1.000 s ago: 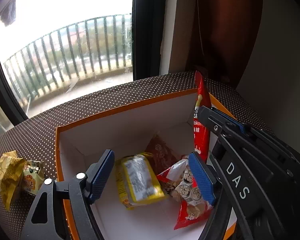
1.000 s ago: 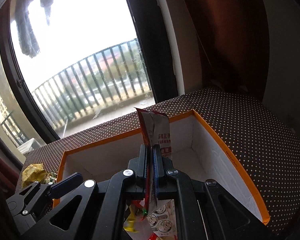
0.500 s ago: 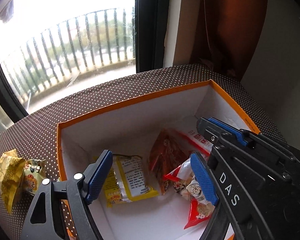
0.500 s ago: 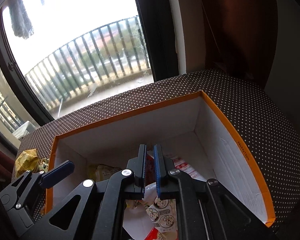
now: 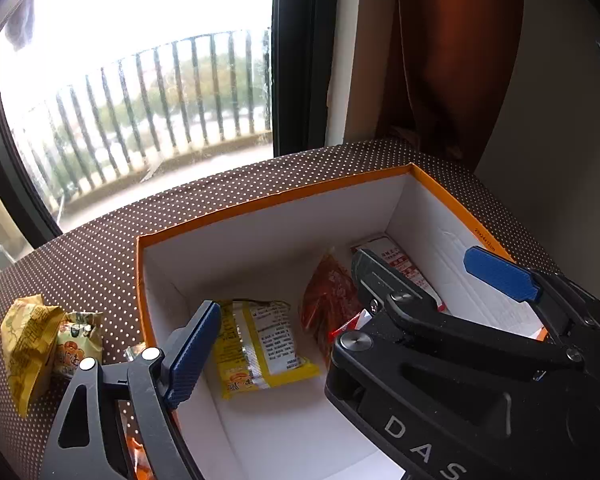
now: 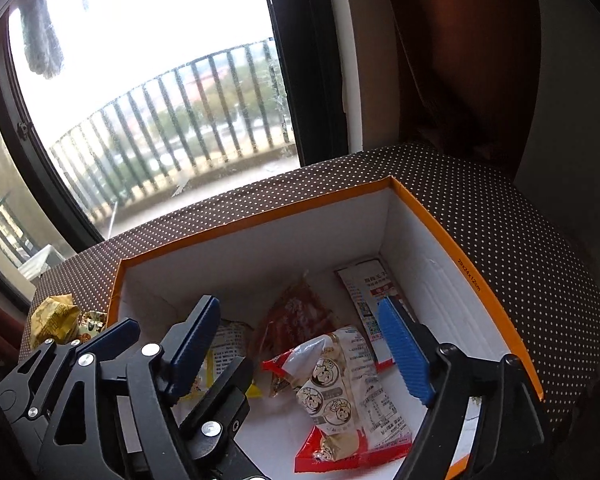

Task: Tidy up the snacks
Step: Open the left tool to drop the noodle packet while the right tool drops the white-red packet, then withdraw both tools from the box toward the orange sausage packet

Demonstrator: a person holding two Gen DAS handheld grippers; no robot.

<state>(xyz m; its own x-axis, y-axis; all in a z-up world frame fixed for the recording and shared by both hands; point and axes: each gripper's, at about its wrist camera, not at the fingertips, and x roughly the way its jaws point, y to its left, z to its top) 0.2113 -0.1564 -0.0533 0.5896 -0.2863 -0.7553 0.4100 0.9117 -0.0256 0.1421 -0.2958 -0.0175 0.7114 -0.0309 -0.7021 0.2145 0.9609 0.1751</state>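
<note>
An orange-rimmed white box point(image 6: 464, 268) point(image 5: 260, 202) stands on a brown dotted surface. Inside lie a yellow packet point(image 5: 260, 348), an orange-red packet point(image 6: 296, 316) point(image 5: 328, 300), a long red-and-white packet point(image 6: 370, 300) point(image 5: 400, 264) and a red-and-white cartoon bag point(image 6: 348, 396). My right gripper point(image 6: 300, 356) is open and empty above the box, over the cartoon bag. My left gripper is open and empty at the box's left, with one finger point(image 5: 192, 354) over the box's left side; its other finger is hidden behind the right gripper's body point(image 5: 460, 340).
Two yellow snack packets point(image 5: 40, 344) point(image 6: 60, 320) lie on the dotted surface left of the box. A window with a railing stands behind. A brown curtain point(image 5: 460, 60) and a wall are at the back right.
My right gripper lowered the long red-and-white packet into the box, opened and let it go. The packet now lies flat at the box's back right. Both grippers rose slightly.
</note>
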